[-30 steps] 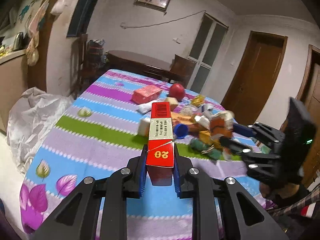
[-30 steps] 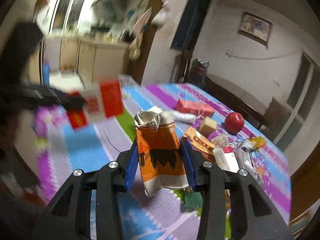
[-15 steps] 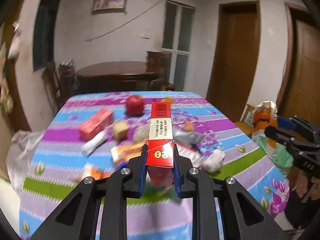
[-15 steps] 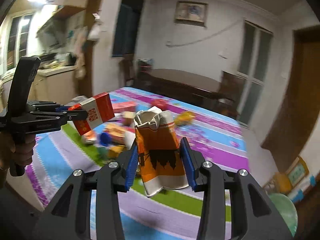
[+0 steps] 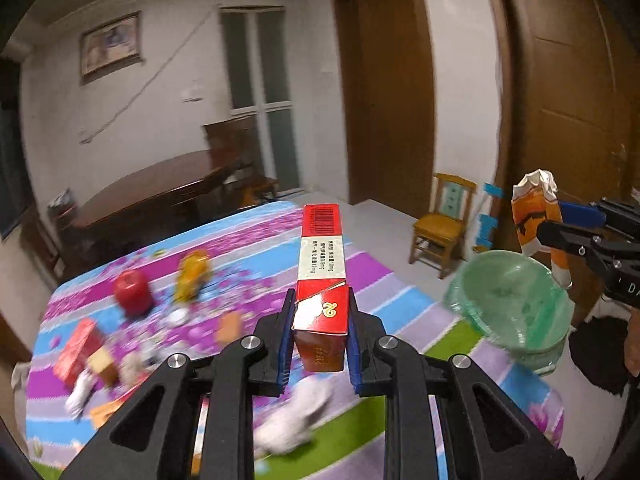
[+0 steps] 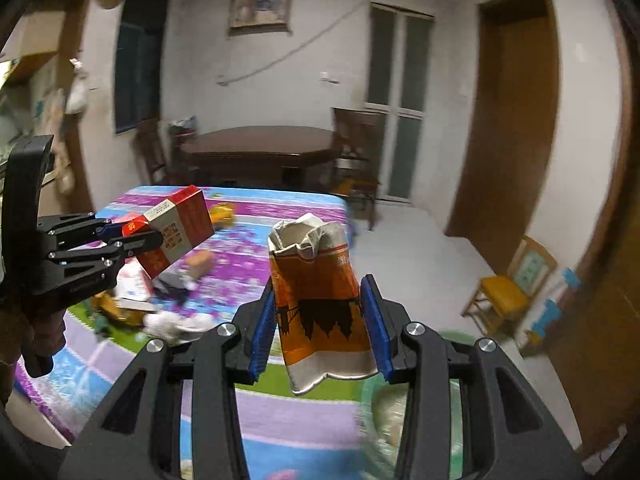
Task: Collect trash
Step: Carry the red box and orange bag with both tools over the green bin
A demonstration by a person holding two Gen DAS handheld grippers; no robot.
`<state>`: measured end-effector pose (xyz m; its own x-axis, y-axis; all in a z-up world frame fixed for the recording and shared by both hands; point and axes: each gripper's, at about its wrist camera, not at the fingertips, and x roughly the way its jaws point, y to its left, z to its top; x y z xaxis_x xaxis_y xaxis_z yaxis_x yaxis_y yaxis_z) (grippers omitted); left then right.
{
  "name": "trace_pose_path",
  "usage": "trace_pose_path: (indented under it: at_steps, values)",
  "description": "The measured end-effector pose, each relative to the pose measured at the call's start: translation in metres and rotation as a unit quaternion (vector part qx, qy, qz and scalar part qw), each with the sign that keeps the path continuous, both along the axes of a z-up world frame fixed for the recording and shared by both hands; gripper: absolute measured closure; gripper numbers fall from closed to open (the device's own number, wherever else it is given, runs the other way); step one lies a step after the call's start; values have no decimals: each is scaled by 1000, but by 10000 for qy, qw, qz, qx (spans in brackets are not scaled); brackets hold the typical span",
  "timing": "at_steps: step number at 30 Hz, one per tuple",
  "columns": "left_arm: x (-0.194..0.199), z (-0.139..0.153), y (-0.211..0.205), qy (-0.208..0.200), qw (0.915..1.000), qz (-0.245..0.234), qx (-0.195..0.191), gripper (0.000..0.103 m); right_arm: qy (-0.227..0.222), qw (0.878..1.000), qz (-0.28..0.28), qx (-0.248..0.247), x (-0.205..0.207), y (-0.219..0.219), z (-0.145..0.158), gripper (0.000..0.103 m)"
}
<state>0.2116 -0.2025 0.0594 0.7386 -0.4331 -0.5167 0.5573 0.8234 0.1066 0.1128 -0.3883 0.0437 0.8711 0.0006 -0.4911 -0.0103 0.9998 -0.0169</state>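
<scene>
My left gripper (image 5: 320, 332) is shut on a red and white carton (image 5: 322, 264), held in the air over the striped tablecloth (image 5: 400, 304). The same carton (image 6: 176, 236) shows at the left of the right wrist view, in the left gripper (image 6: 138, 236). My right gripper (image 6: 318, 320) is shut on a crumpled orange paper cup (image 6: 316, 296). In the left wrist view that cup (image 5: 538, 216) hangs just above the far rim of a bin lined with a green bag (image 5: 516, 300), off the table's right edge. The bin (image 6: 384, 412) sits blurred below the right gripper.
Loose trash lies on the table: a red apple (image 5: 132, 296), a yellow wrapper (image 5: 192, 276), a red box (image 5: 74, 352), white crumpled paper (image 5: 296, 416). A small yellow chair (image 5: 444, 220) stands by the brown doors. A dark dining table (image 6: 260, 148) stands behind.
Both grippers have swung to the right across the table with their loads. The green-lined bin has come into view, and the cup now hangs over it.
</scene>
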Motion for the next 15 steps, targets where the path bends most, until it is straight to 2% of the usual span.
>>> trace_pose_path:
  at_steps: [7,15]
  values:
    - [8,-13,-100,13,9984,-521,239,80,274,9977,-596,153,-3,-62,-12,64]
    - [9,-34,-202,64,9913,-1204,533,80,955,9873,-1105,632,5,-118,-39,63]
